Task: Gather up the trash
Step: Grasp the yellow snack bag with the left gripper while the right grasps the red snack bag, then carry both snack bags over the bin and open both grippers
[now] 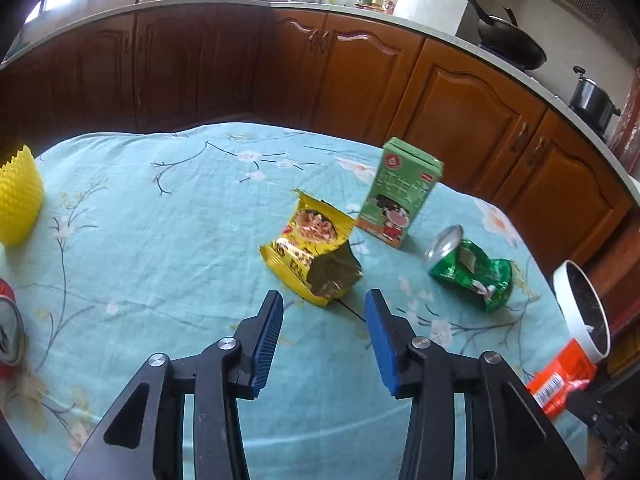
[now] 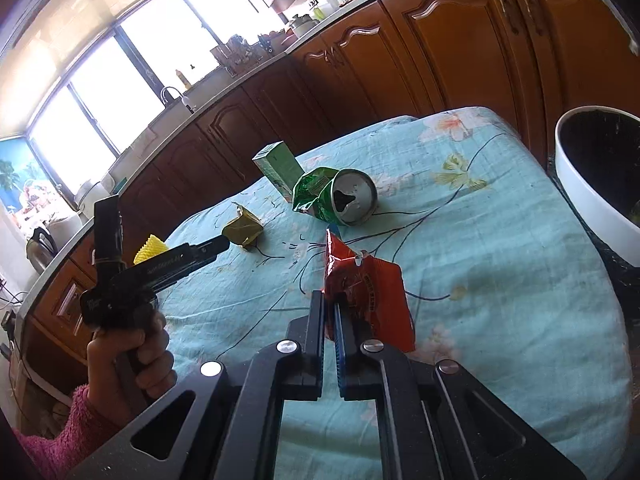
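My left gripper [image 1: 324,306] is open, just short of a crumpled yellow snack wrapper [image 1: 310,254] on the blue flowered tablecloth [image 1: 160,220]. A green drink carton [image 1: 398,194] stands behind it, and a crushed green can [image 1: 470,266] lies to its right. My right gripper [image 2: 330,300] is shut on a red wrapper [image 2: 364,296] and holds it above the cloth. In the right wrist view the green can [image 2: 340,196], the carton [image 2: 280,166] and the yellow wrapper [image 2: 242,230] lie beyond it, with the left gripper [image 2: 218,246] at the left.
A white bin [image 2: 600,184] with a dark inside stands off the table's right edge; it also shows in the left wrist view [image 1: 586,314]. A yellow spiky object [image 1: 18,198] and a red can [image 1: 8,328] sit at the left. Wooden kitchen cabinets [image 1: 360,76] run behind the table.
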